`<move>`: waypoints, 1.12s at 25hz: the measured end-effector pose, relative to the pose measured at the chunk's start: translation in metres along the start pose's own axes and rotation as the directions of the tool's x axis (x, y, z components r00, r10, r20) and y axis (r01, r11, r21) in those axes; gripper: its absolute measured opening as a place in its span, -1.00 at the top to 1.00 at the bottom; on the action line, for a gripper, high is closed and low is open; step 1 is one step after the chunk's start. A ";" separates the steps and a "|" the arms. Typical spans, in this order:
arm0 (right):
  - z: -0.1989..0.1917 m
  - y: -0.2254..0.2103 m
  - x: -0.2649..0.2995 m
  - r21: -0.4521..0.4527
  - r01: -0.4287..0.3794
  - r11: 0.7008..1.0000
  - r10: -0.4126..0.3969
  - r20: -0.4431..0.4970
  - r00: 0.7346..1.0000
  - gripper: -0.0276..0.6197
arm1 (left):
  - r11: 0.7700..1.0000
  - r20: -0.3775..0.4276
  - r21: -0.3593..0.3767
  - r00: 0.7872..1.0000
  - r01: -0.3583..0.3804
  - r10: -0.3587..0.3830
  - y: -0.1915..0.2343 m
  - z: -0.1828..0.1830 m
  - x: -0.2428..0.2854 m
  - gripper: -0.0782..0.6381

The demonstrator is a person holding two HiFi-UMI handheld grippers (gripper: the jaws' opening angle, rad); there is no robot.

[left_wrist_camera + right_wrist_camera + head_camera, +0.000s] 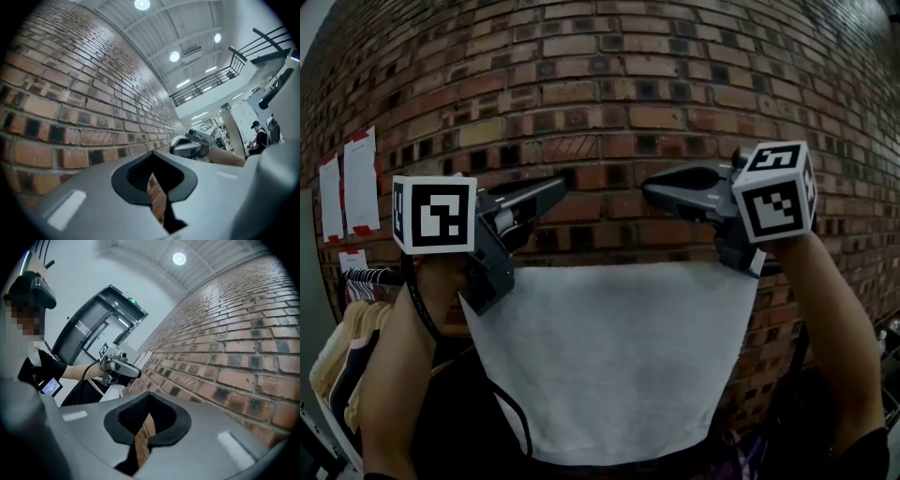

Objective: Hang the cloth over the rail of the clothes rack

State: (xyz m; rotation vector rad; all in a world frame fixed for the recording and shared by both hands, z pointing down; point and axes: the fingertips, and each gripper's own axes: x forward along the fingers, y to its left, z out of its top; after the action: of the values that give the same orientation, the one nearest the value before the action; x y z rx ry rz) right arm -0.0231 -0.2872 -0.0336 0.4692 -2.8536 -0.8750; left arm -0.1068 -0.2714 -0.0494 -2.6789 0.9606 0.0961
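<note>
The white rectangular cloth point(614, 356) at six o'clock is judged hung; left hand-held gripper point(561, 185) and right hand-held gripper point(647, 190) are closed, empty

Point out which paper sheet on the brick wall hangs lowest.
The small sheet just above the hanging garments; the two taller sheets hang higher, side by side.
</note>
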 end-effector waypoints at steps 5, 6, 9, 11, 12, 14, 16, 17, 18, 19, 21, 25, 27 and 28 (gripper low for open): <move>0.001 0.015 -0.005 0.000 0.022 1.000 -0.022 -0.020 1.000 0.90 | 1.000 -0.036 0.018 0.999 -0.009 0.010 -0.016 -0.009 0.005 0.73; 0.001 0.020 -0.010 0.006 0.029 1.000 -0.029 -0.002 1.000 0.91 | 0.999 -0.032 0.034 0.999 -0.012 0.013 -0.022 -0.010 0.002 0.73; -0.007 0.050 -0.028 -0.023 0.049 0.999 -0.048 0.058 0.997 0.91 | 0.997 0.005 0.080 1.000 0.000 0.000 -0.051 -0.019 -0.011 0.73; -0.017 0.075 -0.040 -0.067 0.071 0.995 -0.063 0.111 0.992 0.91 | 0.995 0.042 0.096 0.999 0.008 -0.012 -0.078 -0.033 -0.023 0.73; -0.022 0.087 -0.044 -0.078 0.081 0.994 -0.070 0.135 0.988 0.91 | 0.994 0.044 0.108 0.999 0.007 -0.012 -0.091 -0.043 -0.027 0.73; -0.030 0.105 -0.048 -0.064 0.076 0.995 -0.065 0.163 0.985 0.91 | 0.990 -0.004 0.138 1.000 0.004 -0.004 -0.113 -0.069 -0.024 0.73; -0.040 0.115 -0.044 -0.019 0.057 0.998 -0.053 0.160 0.986 0.91 | 0.988 -0.069 0.152 0.998 0.012 -0.002 -0.128 -0.092 -0.014 0.73; -0.048 0.118 -0.039 0.009 0.045 0.999 -0.045 0.148 0.988 0.91 | 0.990 -0.095 0.143 0.995 0.017 -0.004 -0.133 -0.101 -0.009 0.73; -0.056 0.120 -0.035 0.036 0.034 0.999 -0.038 0.131 0.991 0.91 | 0.992 -0.115 0.123 0.993 0.022 -0.007 -0.135 -0.110 -0.005 0.73; -0.064 0.122 -0.031 0.057 0.026 0.998 -0.033 0.113 0.993 0.91 | 0.995 -0.132 0.101 0.991 0.025 -0.011 -0.136 -0.119 -0.001 0.73; -0.075 0.126 -0.025 0.087 0.012 0.996 -0.020 0.090 0.996 0.91 | 0.997 -0.155 0.068 0.988 0.025 -0.014 -0.135 -0.132 0.002 0.73; -0.082 0.139 -0.021 0.090 -0.015 0.996 0.009 0.068 0.998 0.91 | 0.999 -0.161 0.045 0.987 0.023 -0.015 -0.140 -0.140 0.002 0.73; -0.085 0.143 -0.021 0.091 -0.019 0.996 0.014 0.061 0.998 0.91 | 0.999 -0.158 0.042 0.987 0.028 -0.021 -0.144 -0.141 0.003 0.73; -0.086 0.143 -0.022 0.097 -0.022 0.995 0.016 0.061 0.998 0.91 | 0.999 -0.156 0.043 0.988 0.029 -0.022 -0.145 -0.142 0.004 0.73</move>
State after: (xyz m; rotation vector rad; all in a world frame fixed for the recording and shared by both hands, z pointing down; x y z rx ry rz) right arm -0.0221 -0.2129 0.1174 0.4326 -2.9616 -0.7616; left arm -0.0175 -0.2089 0.1217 -2.6881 0.9605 -0.1401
